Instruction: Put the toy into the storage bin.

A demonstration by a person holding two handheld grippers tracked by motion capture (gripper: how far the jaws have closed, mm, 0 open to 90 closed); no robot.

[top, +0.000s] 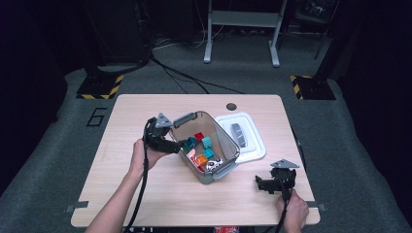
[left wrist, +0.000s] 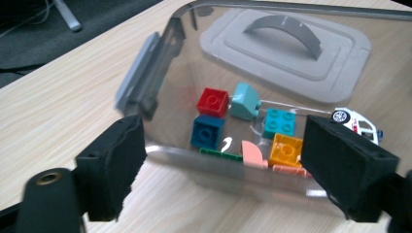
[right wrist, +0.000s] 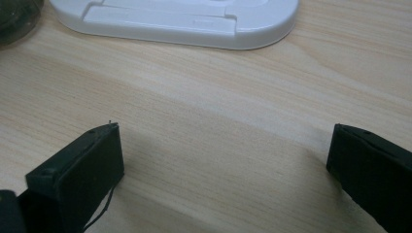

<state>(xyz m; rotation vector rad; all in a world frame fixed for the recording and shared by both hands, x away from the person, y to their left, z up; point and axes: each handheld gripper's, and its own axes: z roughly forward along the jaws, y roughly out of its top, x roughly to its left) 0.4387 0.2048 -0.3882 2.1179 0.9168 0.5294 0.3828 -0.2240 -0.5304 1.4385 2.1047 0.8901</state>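
Clear bin [top: 228, 145] lies diagonally, long axis upper-left to lower-right.

Wooden table [top: 145, 194] carries clear bin [top: 224, 171], white lid [top: 255, 143] beside it.

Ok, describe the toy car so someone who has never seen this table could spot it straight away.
On the wooden table stands a clear plastic bin with grey latches, beside its white lid. The toy car lies in the bin's near corner among coloured building bricks. It is the one white thing there, with black wheels.
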